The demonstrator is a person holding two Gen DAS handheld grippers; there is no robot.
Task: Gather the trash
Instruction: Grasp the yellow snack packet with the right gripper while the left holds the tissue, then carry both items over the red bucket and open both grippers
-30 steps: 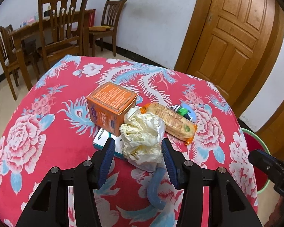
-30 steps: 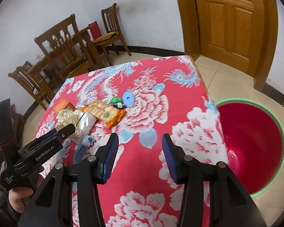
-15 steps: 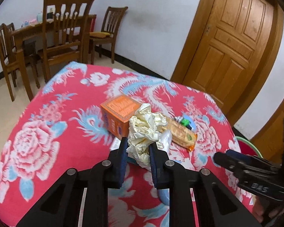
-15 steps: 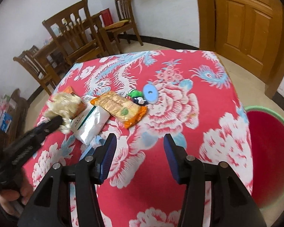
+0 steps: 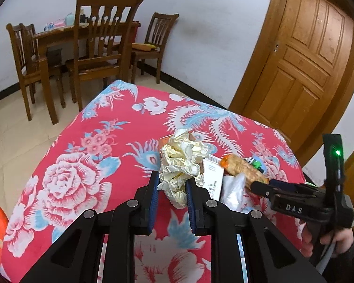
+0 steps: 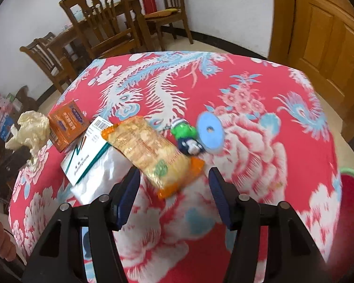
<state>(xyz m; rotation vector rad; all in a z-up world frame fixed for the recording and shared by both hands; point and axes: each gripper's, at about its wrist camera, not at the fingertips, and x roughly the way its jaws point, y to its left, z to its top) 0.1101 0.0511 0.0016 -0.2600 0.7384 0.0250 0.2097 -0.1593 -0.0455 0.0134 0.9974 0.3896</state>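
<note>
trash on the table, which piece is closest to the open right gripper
The orange cracker packet: its near end lies just ahead of the right gripper.

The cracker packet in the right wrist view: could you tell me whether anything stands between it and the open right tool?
Nothing visible does: the right tool is open, and the cracker packet lies unobstructed just ahead of its fingers.

White walls (image 5: 212, 35), beige tile floor (image 5: 16, 122), a wooden door (image 5: 302, 56) on the right, and a dark wooden dining table (image 5: 59, 35) with chairs (image 5: 101, 47) behind.
</note>
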